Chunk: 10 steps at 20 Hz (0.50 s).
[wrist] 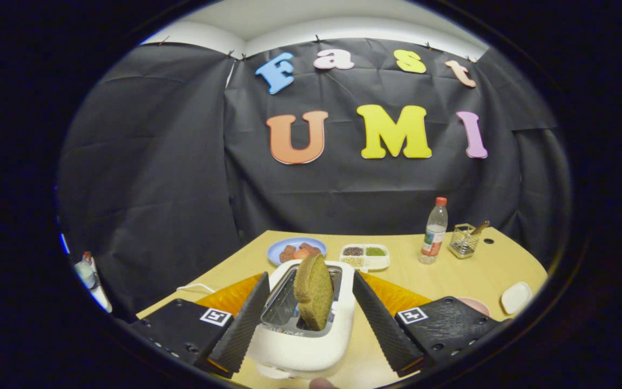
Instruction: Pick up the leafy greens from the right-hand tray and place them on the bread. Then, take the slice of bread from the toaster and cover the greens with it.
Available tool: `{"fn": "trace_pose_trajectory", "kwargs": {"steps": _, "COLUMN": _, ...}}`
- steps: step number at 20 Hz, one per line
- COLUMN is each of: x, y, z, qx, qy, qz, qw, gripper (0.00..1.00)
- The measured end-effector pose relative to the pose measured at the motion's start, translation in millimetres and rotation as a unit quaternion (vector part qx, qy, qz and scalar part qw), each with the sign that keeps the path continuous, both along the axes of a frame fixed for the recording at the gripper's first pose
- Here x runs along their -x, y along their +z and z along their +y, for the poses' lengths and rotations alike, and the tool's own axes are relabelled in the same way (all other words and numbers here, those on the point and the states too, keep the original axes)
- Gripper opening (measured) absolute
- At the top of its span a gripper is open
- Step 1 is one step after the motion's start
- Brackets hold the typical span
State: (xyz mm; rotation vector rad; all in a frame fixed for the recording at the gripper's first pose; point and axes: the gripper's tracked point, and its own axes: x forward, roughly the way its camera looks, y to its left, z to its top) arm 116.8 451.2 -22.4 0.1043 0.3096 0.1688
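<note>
We see the gripper (307, 305) spread wide, fingers flanking the white toaster (305, 340), gripping nothing; the bread slice (314, 292) stands upright in its slot between them.

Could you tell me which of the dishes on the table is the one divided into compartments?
The white tray beyond the toaster, beside the undivided blue plate. The open gripper straddles the toaster.

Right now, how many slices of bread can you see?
1. The bread slice stands upright in the white toaster, between the open gripper fingers, touching neither. Another slice may lie hidden behind the fingers or toaster.
</note>
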Motion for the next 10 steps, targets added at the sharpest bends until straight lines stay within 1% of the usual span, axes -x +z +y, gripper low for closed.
{"fn": "trace_pose_trajectory", "kwargs": {"steps": 1, "x": -3.1, "y": -3.6, "z": 4.6, "qx": 0.005, "qy": -0.003, "qz": 0.008, "qw": 1.000, "gripper": 0.93}}
{"fn": "trace_pose_trajectory", "kwargs": {"steps": 2, "x": -6.9, "y": -8.9, "z": 8.3, "qx": 0.010, "qy": -0.005, "qz": 0.016, "qw": 1.000, "gripper": 0.87}}
{"fn": "trace_pose_trajectory", "kwargs": {"steps": 3, "x": -11.0, "y": -14.9, "z": 9.4, "qx": 0.015, "qy": -0.014, "qz": 0.026, "qw": 0.999, "gripper": 0.85}}
{"fn": "trace_pose_trajectory", "kwargs": {"steps": 4, "x": -12.0, "y": -21.8, "z": 13.6, "qx": 0.015, "qy": -0.011, "qz": 0.037, "qw": 0.999, "gripper": 0.80}}
{"fn": "trace_pose_trajectory", "kwargs": {"steps": 6, "x": -13.6, "y": -28.1, "z": 15.7, "qx": 0.017, "qy": -0.020, "qz": 0.049, "qw": 0.998, "gripper": 0.70}}
{"fn": "trace_pose_trajectory", "kwargs": {"steps": 10, "x": -20.2, "y": -29.8, "z": 10.7, "qx": 0.026, "qy": -0.043, "qz": 0.050, "qw": 0.997, "gripper": 0.36}}
